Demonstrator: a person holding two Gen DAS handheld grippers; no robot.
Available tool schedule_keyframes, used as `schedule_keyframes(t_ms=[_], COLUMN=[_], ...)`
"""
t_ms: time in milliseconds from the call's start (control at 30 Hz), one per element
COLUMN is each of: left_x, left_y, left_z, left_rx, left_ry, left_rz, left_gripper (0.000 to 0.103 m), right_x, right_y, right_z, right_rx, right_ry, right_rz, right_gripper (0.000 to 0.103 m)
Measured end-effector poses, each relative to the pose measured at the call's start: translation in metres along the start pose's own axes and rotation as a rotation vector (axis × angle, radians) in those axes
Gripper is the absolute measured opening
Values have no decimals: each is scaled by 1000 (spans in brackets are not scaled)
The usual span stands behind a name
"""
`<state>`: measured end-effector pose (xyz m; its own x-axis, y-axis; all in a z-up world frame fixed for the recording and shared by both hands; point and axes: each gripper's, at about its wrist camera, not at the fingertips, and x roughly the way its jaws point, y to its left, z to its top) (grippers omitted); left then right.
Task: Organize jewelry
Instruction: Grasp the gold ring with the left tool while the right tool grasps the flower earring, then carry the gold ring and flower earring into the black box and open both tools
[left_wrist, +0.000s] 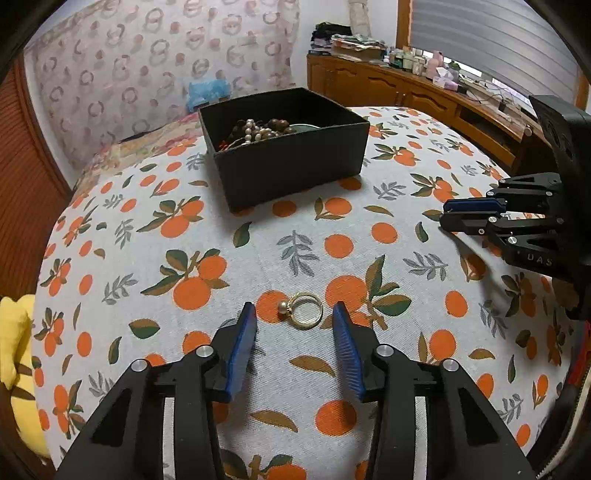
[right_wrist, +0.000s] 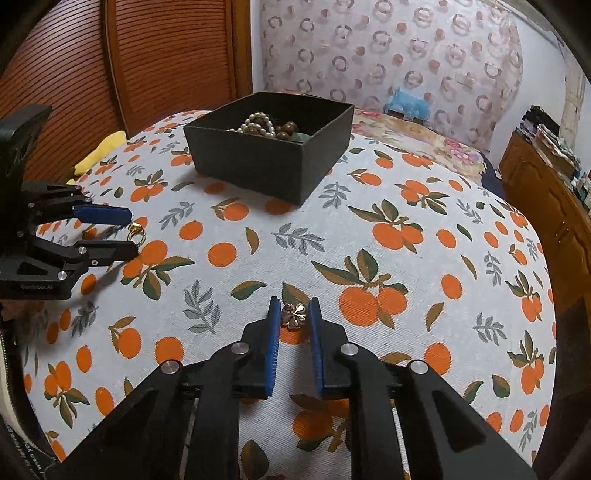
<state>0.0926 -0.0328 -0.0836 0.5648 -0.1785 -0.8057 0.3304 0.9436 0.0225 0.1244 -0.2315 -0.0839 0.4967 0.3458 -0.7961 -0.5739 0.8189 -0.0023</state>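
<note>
Pearl ring (left_wrist: 303, 309): gold band with one pearl, lying flat on the orange-print tablecloth (left_wrist: 332, 236), between the tips of the left gripper's fingers, touching neither.
Left gripper (left_wrist: 294, 314): held low over the cloth, fingers spread wide around the ring; nothing is held.
Flower brooch (right_wrist: 293, 315): small metal flower piece on the cloth, between the right gripper's blue pads.
Right gripper (right_wrist: 293, 309): low, pointing toward the box, fingers drawn in close on either side of the brooch; contact cannot be told.
Black box (left_wrist: 291, 162): open, beyond both grippers, holding pearl strands and brown beads.
Left wrist view only: right gripper side-on at the right edge; wooden cabinet (left_wrist: 413, 92) with clutter.
Right wrist view only: the brooch; the left gripper side-on, ring at its tips.
</note>
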Motion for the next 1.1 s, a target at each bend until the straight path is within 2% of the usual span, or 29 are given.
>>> schedule_keyframes(t_ms=[133,167,200,233,400,467,867,1100], left_x=[1,1,1,1,1,-1,1,-10], left_y=[1,1,1,1,2,4,3,8], left_z=[2,1,2,2,4,6,10,19], left_rx=[-1,2,6,7,-9,-19,-20,-45], left_ry=[1,1,1,1,-4,-16,-16,-54], left_rz=[-4,-1,-4,-7,-13,-19,-36,-38], left_gripper=[37,34,26,24,22,9,9,9], right_x=[-1,-2,-2,-2,-2,-3,-1,-2], right_y=[-1,-1,-2,-2,-6,-7,-8,-5], right_z=[1,1,0,0,0,0,3,15], right_rx=[-1,-2,-4,-4,5,6,7,-6], right_ry=[-3,-3,-3,-2,-4,-6,-7,-27], right_rz=[-2,-4,-5,-5,-6,-5,0,11], right_gripper=[17,17,17,17,17,17,17,17])
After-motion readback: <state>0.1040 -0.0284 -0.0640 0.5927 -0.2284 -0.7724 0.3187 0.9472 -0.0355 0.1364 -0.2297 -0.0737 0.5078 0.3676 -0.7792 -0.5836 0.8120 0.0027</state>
